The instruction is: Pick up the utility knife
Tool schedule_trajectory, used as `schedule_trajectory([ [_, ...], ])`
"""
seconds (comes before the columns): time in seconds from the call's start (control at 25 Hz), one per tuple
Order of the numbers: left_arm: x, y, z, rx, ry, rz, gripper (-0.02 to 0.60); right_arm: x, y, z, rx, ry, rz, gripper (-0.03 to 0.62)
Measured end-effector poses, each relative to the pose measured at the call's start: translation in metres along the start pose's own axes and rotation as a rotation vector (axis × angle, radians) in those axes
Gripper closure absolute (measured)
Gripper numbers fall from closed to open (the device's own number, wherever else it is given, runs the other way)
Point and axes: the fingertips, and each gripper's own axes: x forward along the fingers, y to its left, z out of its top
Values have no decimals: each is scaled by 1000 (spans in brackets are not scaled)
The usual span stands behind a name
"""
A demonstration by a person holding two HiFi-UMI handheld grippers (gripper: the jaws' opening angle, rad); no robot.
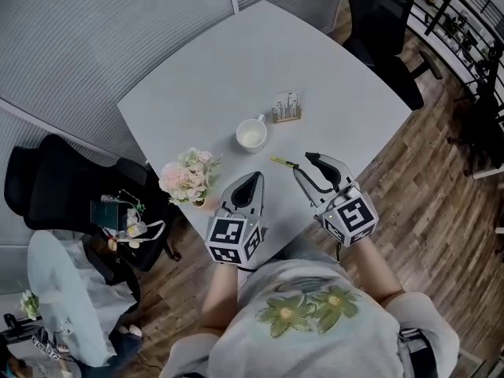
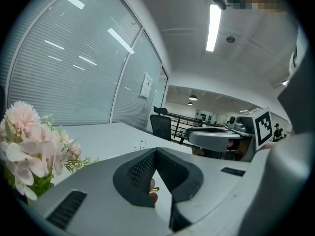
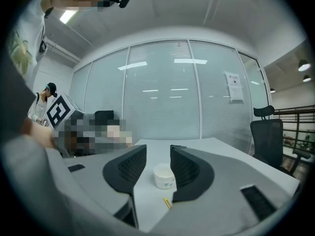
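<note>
White table (image 1: 236, 61): cup (image 1: 252, 136) beyond utility knife (image 1: 284, 162), flowers (image 1: 189, 176) left.

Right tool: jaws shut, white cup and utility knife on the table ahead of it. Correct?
No. The right tool has its jaws apart, not shut, with nothing gripped; the right gripper view shows it. The white cup and utility knife do lie on the table ahead.
</note>
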Motion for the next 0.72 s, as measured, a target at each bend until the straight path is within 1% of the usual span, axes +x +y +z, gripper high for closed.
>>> schedule_trajectory([
  [0.24,16,8,-4,-25,17,-11,581,14,-13,-13,14,42,4,437],
  [0.44,25,17,-13,-29,42,-3,581,28,-17,-30,37,77,8,437],
  [0.72,32,28,-21,-51,51,10,581,43,-19,-50,41,121,22,436],
])
